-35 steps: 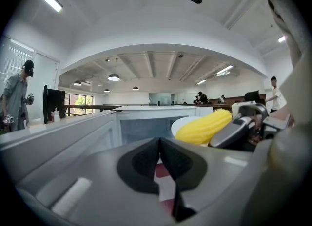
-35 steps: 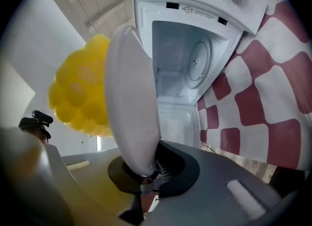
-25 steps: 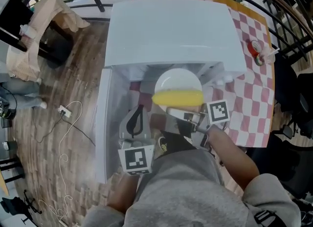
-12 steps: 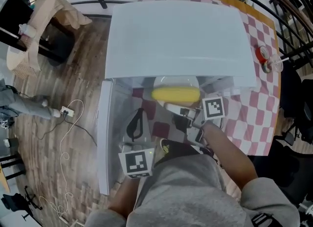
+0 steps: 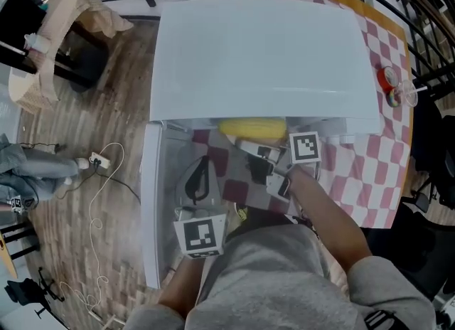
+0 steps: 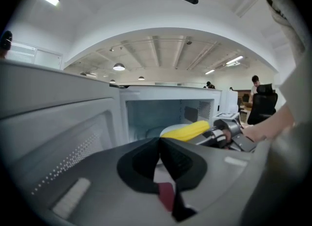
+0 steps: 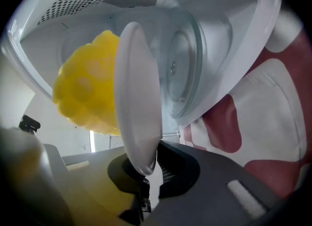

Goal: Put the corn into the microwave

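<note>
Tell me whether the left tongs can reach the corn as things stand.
Probably yes: the microwave door stands open and nothing lies between the left tongs and the corn, though their jaws are shut.

The right gripper (image 5: 250,152) has carried the white plate (image 7: 139,93) and its corn (image 5: 253,130) forward, so both now sit half hidden under the microwave (image 5: 263,58) top.
</note>
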Demonstrator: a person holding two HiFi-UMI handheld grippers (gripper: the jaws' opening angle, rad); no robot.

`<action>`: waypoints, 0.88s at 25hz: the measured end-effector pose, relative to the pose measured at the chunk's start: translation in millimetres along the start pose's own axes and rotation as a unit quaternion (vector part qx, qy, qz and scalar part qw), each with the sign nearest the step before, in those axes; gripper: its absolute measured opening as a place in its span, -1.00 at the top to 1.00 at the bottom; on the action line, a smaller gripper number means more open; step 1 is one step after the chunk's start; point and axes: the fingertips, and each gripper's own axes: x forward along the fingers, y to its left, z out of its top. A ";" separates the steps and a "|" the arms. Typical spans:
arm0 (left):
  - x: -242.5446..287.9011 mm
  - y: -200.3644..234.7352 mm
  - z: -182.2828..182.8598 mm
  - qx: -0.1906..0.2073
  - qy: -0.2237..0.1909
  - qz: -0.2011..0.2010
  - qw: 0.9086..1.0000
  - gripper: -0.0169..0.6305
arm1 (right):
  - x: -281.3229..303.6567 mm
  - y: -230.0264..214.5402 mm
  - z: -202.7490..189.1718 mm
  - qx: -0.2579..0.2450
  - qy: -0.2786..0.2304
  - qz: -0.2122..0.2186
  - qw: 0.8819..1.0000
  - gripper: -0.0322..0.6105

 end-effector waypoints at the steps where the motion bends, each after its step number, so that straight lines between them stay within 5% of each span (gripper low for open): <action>1: 1.7 0.3 -0.2 0.000 0.001 0.000 1.000 0.92 | 1.2 -2.0 2.2 0.001 0.000 -0.002 1.000 0.84; 22: 11.9 14.0 -3.4 -0.015 0.013 0.005 1.000 0.92 | 14.7 -22.1 7.3 0.037 0.013 -0.017 0.999 0.84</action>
